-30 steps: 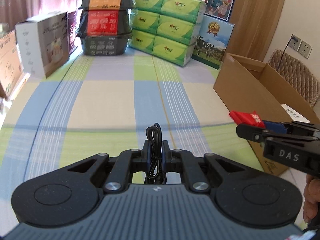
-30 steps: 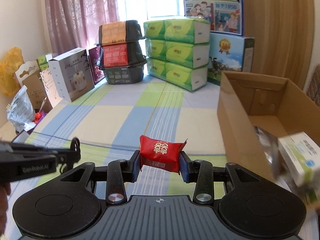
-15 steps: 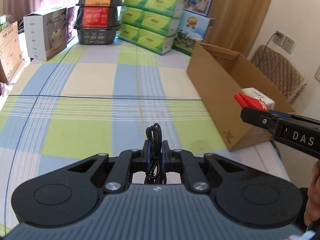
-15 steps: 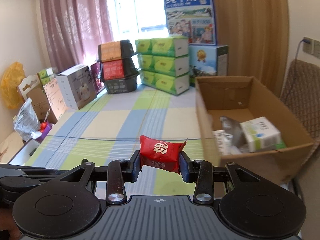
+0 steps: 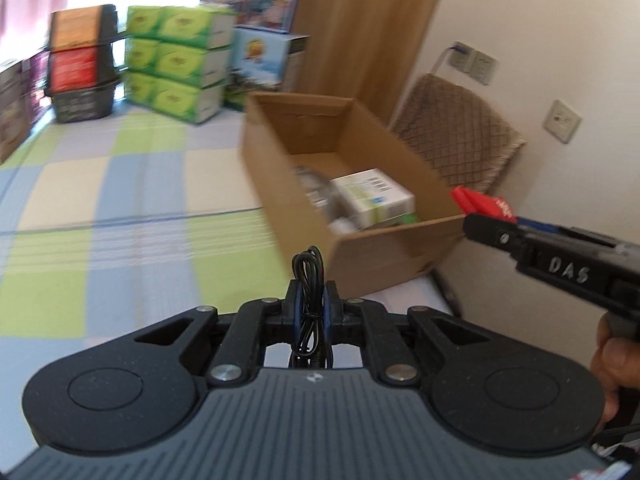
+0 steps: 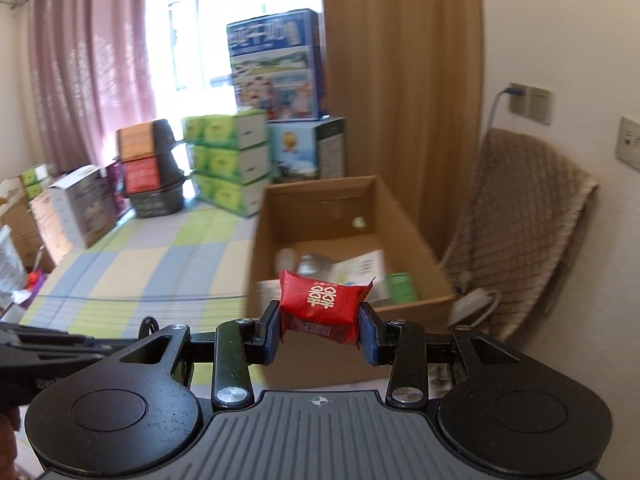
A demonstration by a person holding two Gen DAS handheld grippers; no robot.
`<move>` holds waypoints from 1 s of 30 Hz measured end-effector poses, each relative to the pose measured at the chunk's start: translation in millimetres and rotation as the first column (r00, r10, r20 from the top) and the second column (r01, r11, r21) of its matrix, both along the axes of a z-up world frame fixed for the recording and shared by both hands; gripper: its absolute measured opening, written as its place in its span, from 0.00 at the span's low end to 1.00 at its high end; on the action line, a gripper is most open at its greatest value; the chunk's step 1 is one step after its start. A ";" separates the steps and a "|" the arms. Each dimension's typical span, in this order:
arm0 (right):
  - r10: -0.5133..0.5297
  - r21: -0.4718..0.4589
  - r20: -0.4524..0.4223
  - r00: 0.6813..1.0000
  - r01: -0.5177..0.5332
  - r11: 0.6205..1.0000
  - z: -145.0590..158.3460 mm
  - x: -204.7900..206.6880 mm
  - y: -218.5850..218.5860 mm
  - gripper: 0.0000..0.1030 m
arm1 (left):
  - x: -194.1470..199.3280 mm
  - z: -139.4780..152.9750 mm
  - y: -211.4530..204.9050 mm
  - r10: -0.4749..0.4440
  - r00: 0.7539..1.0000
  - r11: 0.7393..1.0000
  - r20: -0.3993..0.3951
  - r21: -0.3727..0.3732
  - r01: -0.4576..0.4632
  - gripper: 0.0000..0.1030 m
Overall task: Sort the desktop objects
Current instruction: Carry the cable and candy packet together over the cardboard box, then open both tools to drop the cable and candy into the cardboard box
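The red packet (image 6: 322,308) sits pinched between the pads of the right gripper (image 6: 320,330), low in the centre of the right wrist view, in the air before the near wall of the box (image 6: 340,364). In the left wrist view the same packet (image 5: 486,205) shows at the right edge, just past the near right corner of the box (image 5: 384,246). The left gripper (image 5: 310,310) is closed narrow on a coiled black cable (image 5: 309,300), bottom centre of its view — the box stands just above it in the frame.

Risk, as I judge it: the packet is soft and held only by its two ends, so it may slip or twist out before it is over the opening; released too early, it would fall outside the near wall. The cable coil is loose, and a loop could catch on the rim. The two grippers are near each other and could collide over the box.

Against one second ago, both views have turned toward the box: it now fills the middle of the frames, where before the checked bench (image 5: 120,200) did. The grips are unchanged.
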State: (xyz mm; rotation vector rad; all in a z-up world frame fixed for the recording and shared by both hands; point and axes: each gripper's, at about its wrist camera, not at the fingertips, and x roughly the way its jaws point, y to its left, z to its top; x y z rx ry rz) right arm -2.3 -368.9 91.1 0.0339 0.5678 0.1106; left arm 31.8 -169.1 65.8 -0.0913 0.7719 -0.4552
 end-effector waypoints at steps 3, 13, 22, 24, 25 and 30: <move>-0.012 -0.003 -0.004 1.000 0.012 1.000 3.4 9.0 -20.8 0.36 | 11.4 9.5 -27.3 -0.033 0.999 0.999 0.009 -0.013 0.033 0.07; 0.031 -0.019 -0.025 0.999 -0.031 0.999 4.6 64.0 -55.3 0.36 | 79.2 30.5 -76.3 -0.051 0.999 0.996 0.011 -0.077 0.052 0.07; 0.050 -0.021 -0.066 0.997 -0.052 0.998 -7.8 124.0 -60.1 0.36 | 133.8 24.2 -88.2 -0.021 1.000 0.994 -0.021 -0.108 0.018 0.07; 0.053 -0.023 -0.071 0.996 -0.055 0.998 -10.9 134.0 -58.7 0.36 | 143.5 19.9 -88.0 -0.014 0.999 0.994 -0.032 -0.112 0.010 0.07; 0.055 -0.024 -0.073 0.996 -0.057 0.998 -12.3 138.4 -57.8 0.36 | 148.6 17.9 -87.5 -0.010 0.999 0.994 -0.037 -0.111 0.005 0.07; 0.060 -0.018 -0.083 0.995 -0.061 0.998 -18.2 152.6 -53.4 0.36 | 161.4 14.8 -76.2 0.028 0.999 0.993 -0.041 -0.112 -0.032 0.17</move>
